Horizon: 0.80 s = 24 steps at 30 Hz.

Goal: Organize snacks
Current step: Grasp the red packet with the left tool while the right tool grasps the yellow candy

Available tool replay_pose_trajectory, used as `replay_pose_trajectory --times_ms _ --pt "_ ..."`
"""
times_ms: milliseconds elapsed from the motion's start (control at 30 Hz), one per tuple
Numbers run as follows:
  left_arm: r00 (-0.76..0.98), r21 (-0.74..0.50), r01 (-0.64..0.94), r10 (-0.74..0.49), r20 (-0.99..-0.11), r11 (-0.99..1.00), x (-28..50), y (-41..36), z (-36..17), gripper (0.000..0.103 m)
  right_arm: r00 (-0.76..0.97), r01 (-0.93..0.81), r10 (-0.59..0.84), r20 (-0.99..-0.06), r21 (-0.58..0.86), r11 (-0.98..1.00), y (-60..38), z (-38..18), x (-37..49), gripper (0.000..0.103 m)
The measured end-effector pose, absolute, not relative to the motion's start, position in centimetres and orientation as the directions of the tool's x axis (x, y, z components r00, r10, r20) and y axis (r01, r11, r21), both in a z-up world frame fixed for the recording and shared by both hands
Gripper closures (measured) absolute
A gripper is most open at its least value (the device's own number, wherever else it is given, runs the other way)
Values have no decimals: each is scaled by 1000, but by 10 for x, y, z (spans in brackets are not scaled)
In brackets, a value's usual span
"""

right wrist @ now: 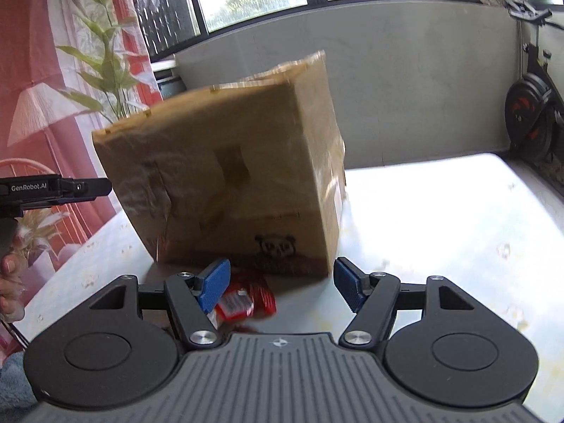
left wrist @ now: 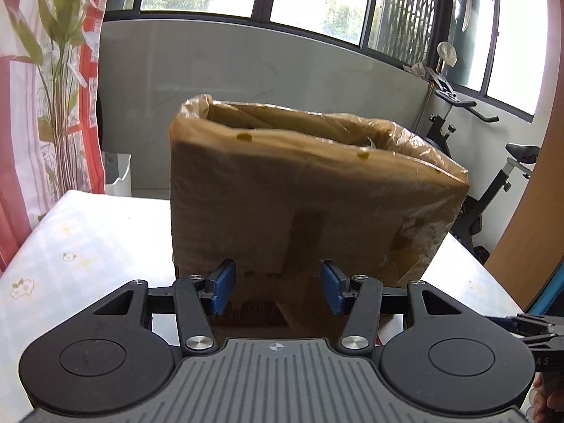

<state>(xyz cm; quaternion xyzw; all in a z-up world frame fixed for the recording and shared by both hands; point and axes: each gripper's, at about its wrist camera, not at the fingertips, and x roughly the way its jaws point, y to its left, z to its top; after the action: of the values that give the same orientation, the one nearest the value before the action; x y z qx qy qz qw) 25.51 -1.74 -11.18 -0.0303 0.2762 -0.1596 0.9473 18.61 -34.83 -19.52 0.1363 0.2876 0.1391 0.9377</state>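
Where the bench [left wrist: 81, 239] spreads out under its pale flowered cloth, a cardboard box [left wrist: 303, 204] takes up the middle, lined with a clear plastic bag [left wrist: 416, 141] that folds over its rim. In the left wrist view the box stands at twelve o'clock from the left hand-held gripper [left wrist: 278, 287], filling the space just past the fingers. In the right wrist view the same box [right wrist: 239, 176] sits at eleven o'clock and looks tilted, a small panda print low on its near face; the picture is blurred there, so finer marks cannot be read.

Behind the box runs a grey wall under the windows, with a red patterned curtain [left wrist: 31, 105] at nine o'clock and an exercise bike [left wrist: 493, 176] at three o'clock.

The left hand-held gripper has its blue pads [left wrist: 224, 287] spread apart with nothing between them. The right hand-held gripper [right wrist: 282, 287] is also spread wide and holds nothing.

A red snack packet [right wrist: 246, 301] lies on the bench just in front of the box's near bottom edge, at about seven o'clock from the panda print. It sits close against the right gripper's left pad [right wrist: 213, 285]; whether they touch I cannot tell.
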Motion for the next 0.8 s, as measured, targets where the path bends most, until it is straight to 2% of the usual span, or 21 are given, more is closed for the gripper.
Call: replay_pose_trajectory --times_ms 200,533,700,767,800 --pt "756 -160 269 -311 -575 950 251 -15 -139 47 683 -128 363 -634 386 914 -343 -228 180 35" --pt "723 -200 214 -292 -625 956 241 -5 -160 47 645 -140 336 -686 326 935 -327 -243 189 38" --pt "717 -205 199 -285 -636 958 236 -7 -163 47 667 -172 301 -681 252 952 -321 -246 193 49" --pt "715 -206 198 -285 -638 958 235 -8 -165 47 678 -192 276 -681 199 961 -319 -247 193 61" --pt "714 -206 196 -284 -641 959 235 -9 -166 47 682 -203 268 -680 176 963 -318 -248 191 63"
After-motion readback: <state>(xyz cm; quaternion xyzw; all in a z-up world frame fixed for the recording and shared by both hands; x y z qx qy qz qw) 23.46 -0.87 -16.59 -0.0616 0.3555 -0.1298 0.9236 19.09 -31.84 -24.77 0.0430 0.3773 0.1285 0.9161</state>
